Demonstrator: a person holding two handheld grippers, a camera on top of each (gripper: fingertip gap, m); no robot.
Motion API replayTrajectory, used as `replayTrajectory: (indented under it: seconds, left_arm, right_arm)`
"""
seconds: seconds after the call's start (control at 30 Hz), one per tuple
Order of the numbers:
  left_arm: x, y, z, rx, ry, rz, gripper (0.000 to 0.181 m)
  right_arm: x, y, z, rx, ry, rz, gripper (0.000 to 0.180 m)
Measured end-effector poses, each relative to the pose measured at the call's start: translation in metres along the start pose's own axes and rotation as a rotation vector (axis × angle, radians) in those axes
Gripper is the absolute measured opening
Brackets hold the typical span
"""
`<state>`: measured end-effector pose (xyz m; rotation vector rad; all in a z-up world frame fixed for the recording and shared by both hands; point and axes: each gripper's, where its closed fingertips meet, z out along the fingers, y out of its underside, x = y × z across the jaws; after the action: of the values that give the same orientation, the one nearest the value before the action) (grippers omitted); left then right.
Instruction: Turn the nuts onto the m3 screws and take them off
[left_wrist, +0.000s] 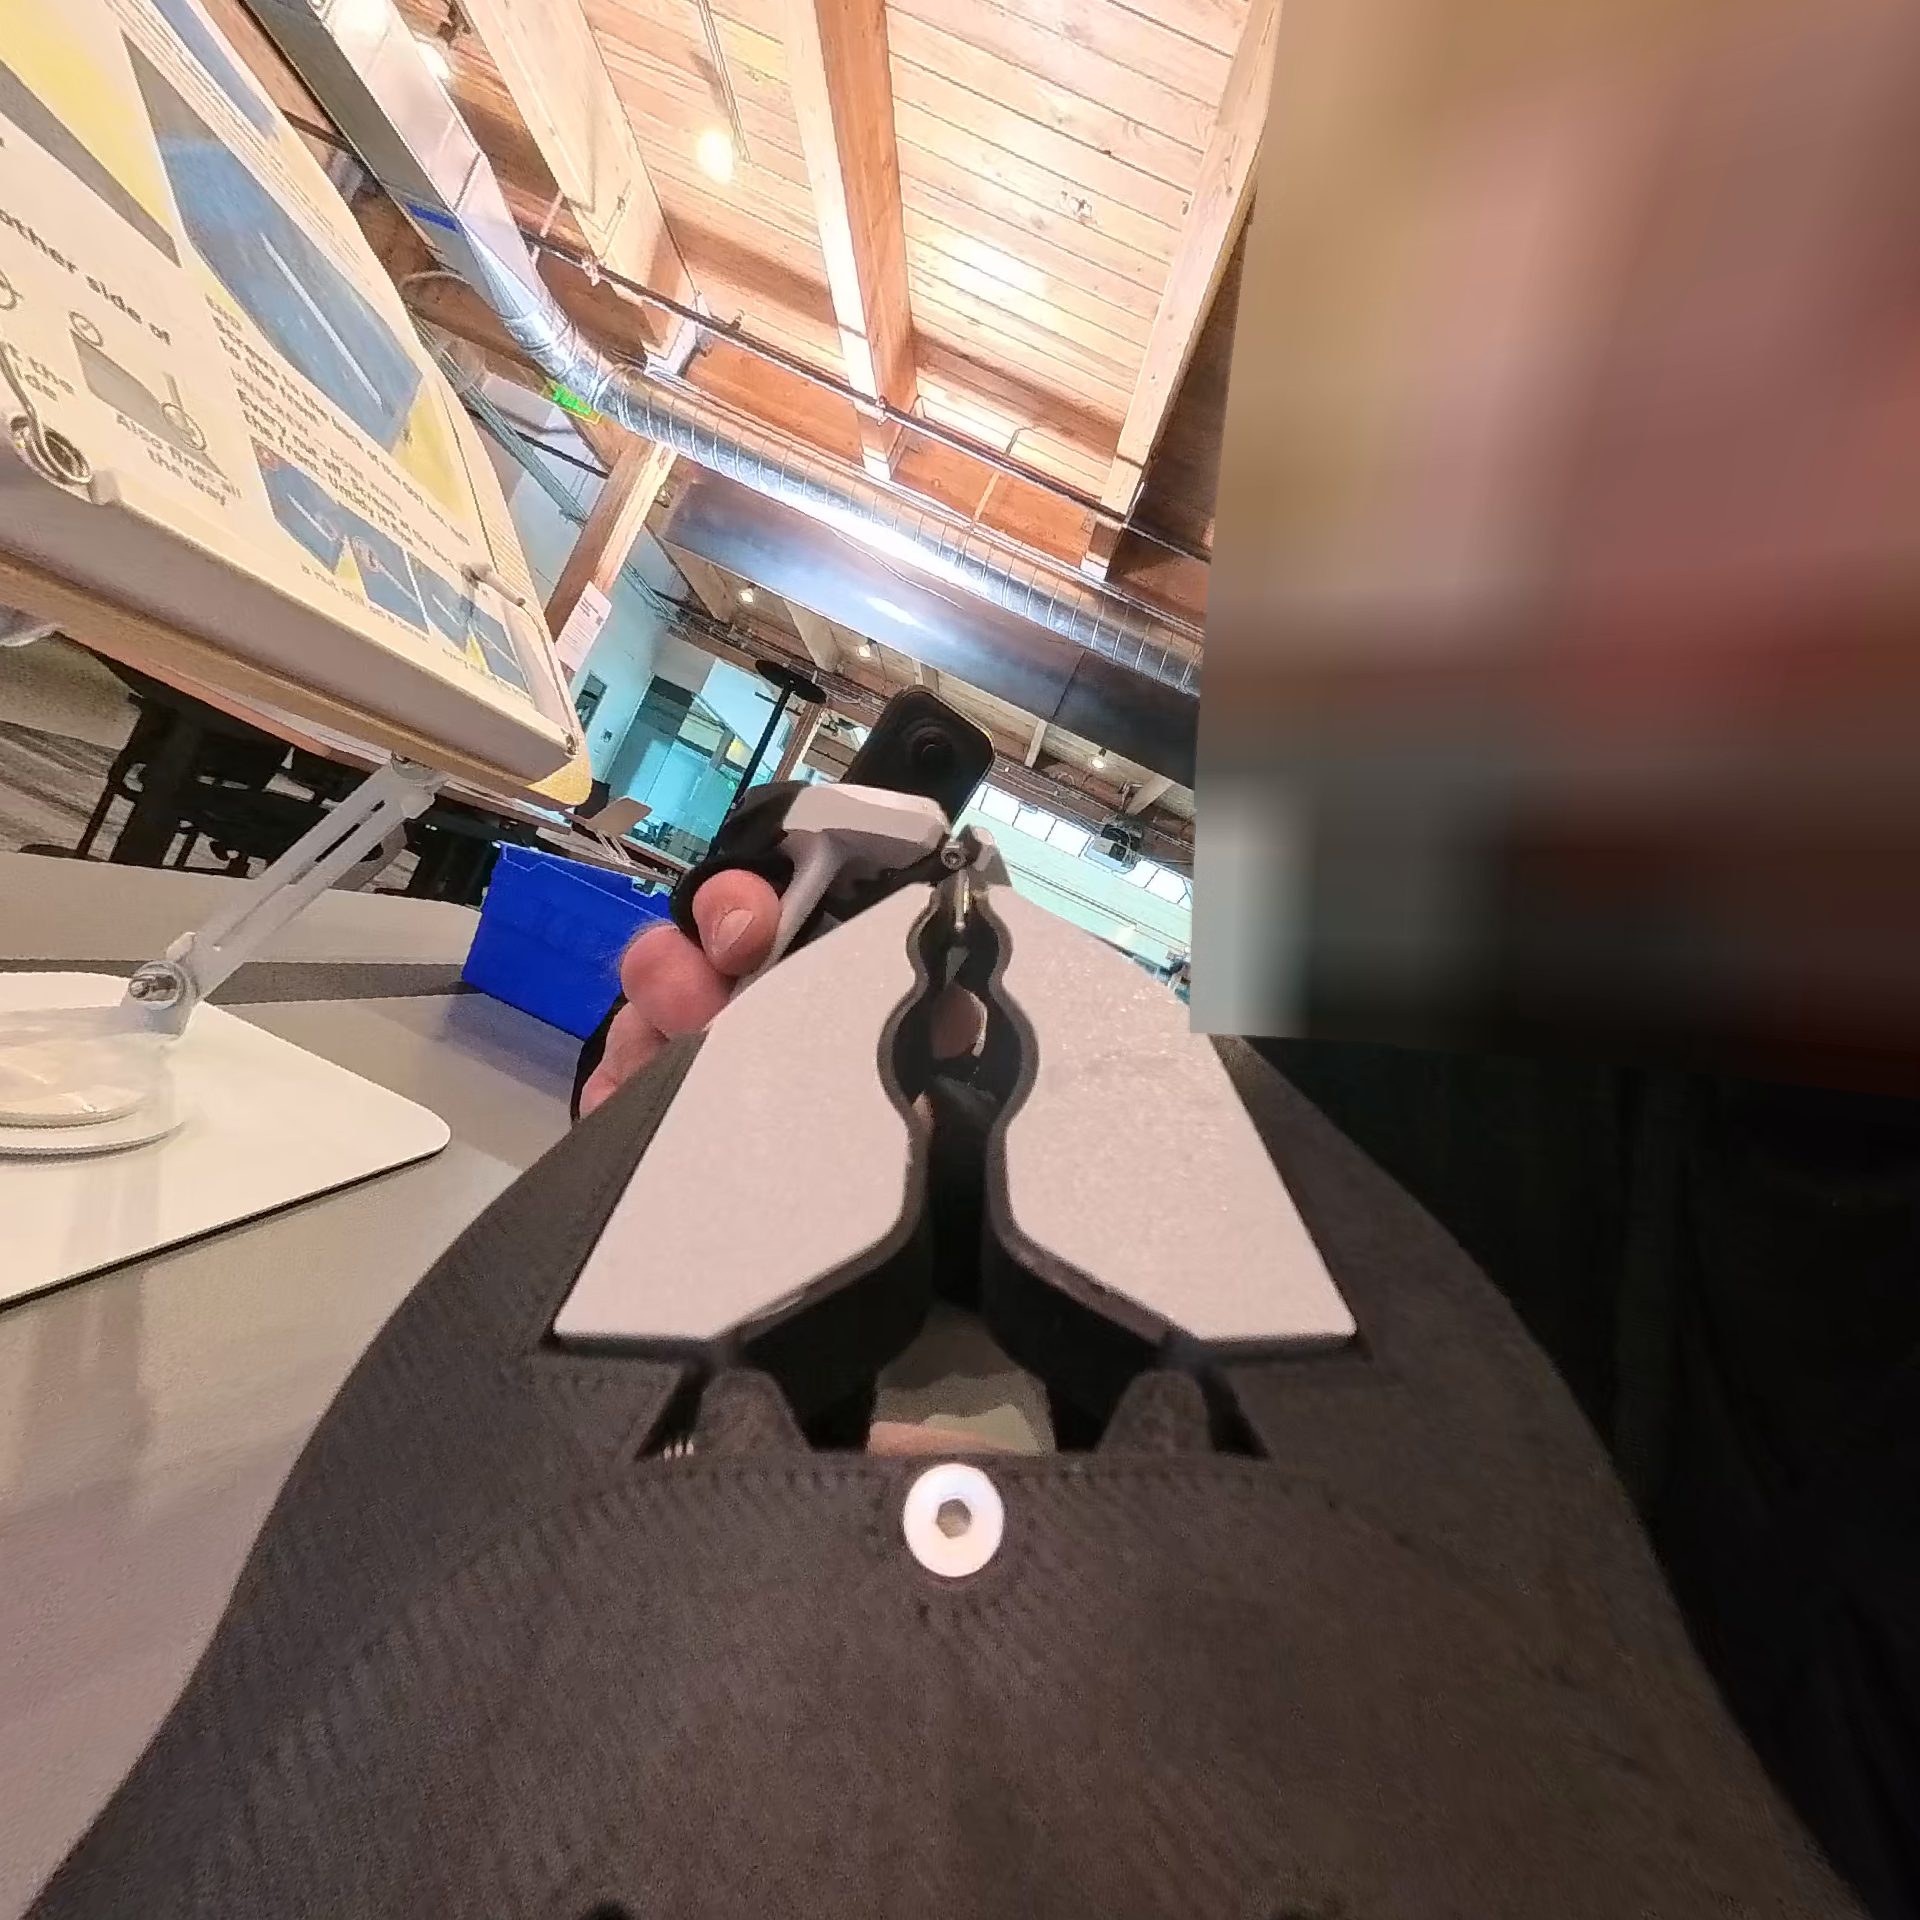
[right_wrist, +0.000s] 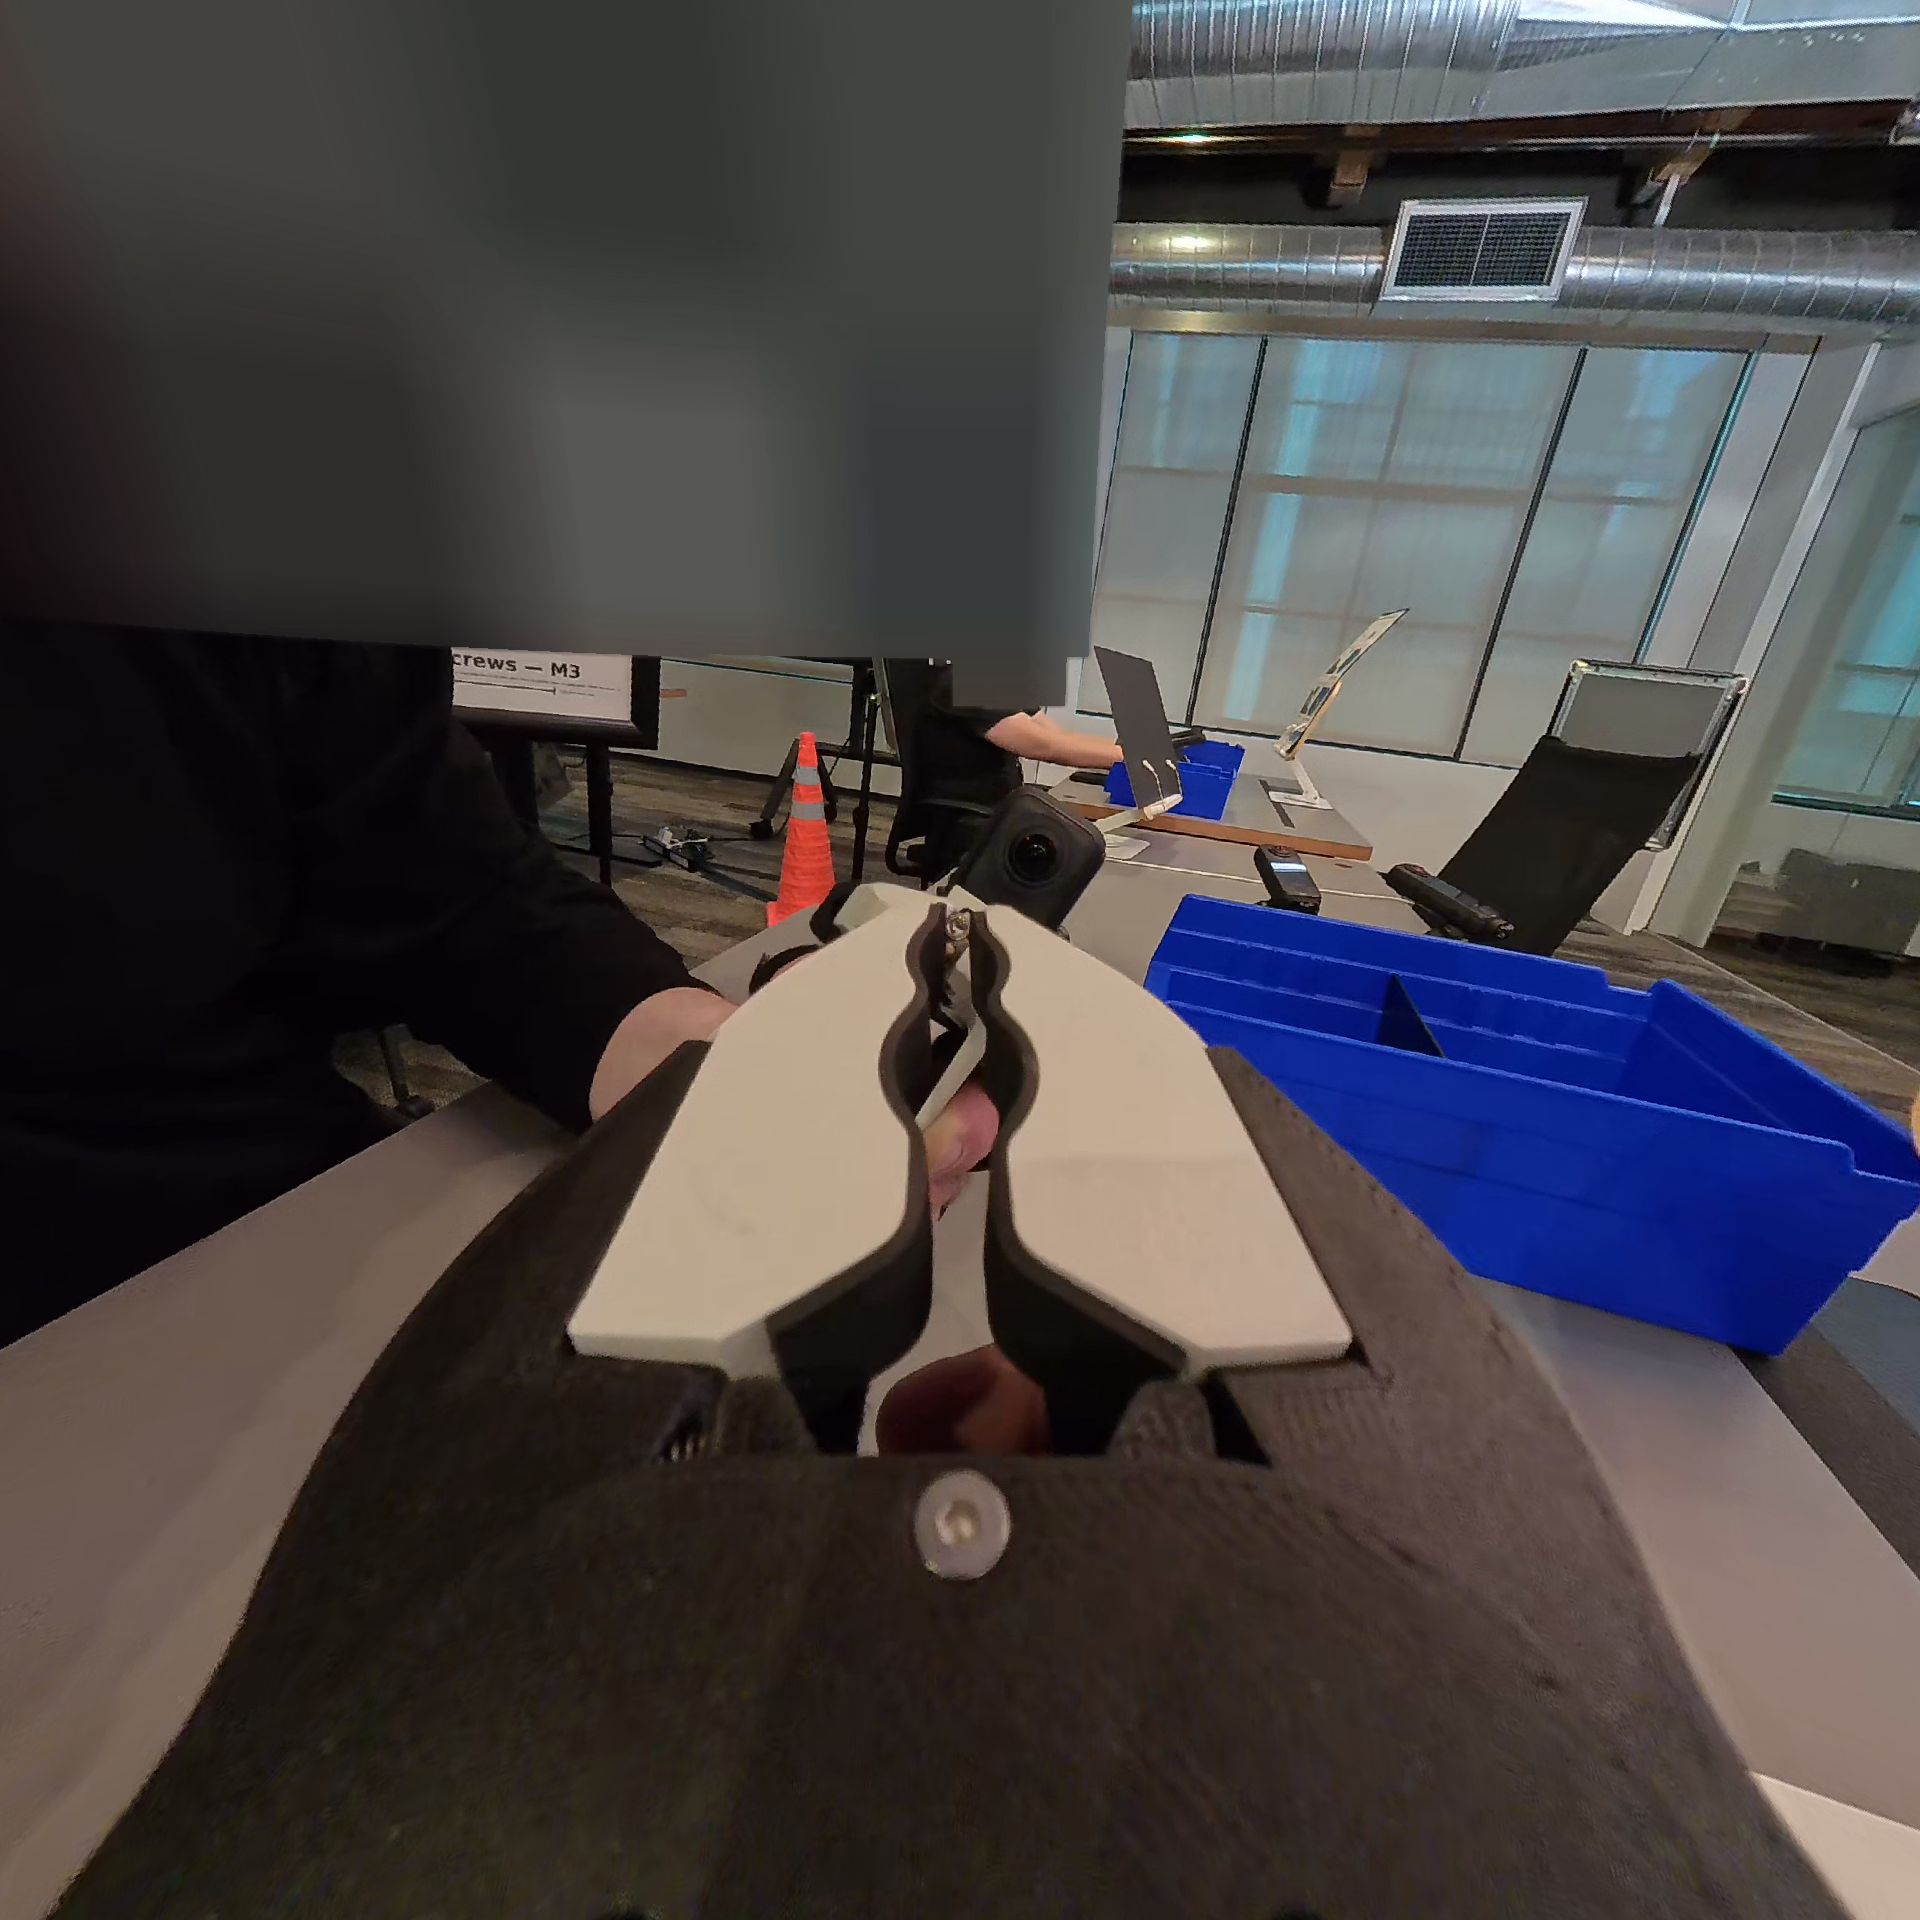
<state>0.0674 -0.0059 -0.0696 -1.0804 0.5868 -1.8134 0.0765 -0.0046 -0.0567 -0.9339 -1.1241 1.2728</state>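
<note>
Both grippers are held above the grey table, tip to tip. In the left wrist view my left gripper (left_wrist: 962, 914) has its white fingers closed on the thin shaft of a small metal M3 screw (left_wrist: 963, 902). The right gripper (left_wrist: 951, 847), in a hand, meets it from beyond. In the right wrist view my right gripper (right_wrist: 956, 928) is closed on a small silvery piece at the tips, which looks like the nut (right_wrist: 958, 923). The left gripper's camera (right_wrist: 1034, 854) sits just behind it. The parts are tiny, so I cannot see how far the nut sits on the thread.
A blue bin (right_wrist: 1558, 1122) stands on the table (right_wrist: 260, 1403) to the right of the right gripper; it also shows in the left wrist view (left_wrist: 561, 935). An instruction board (left_wrist: 270, 395) on a white stand (left_wrist: 208, 1132) is at the left. A person in black sits close behind the grippers. The tips of both grippers are at nearly the same place.
</note>
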Motion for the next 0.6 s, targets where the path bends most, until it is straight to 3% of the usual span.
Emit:
replayTrajectory:
  seconds: [0.6]
  left_arm:
    - [0.0019, -0.0027, 0.0032, 0.051, 0.025, -0.059, 0.004]
  right_arm:
    - [-0.0017, -0.0048, 0.0005, 0.036, 0.011, -0.018, 0.004]
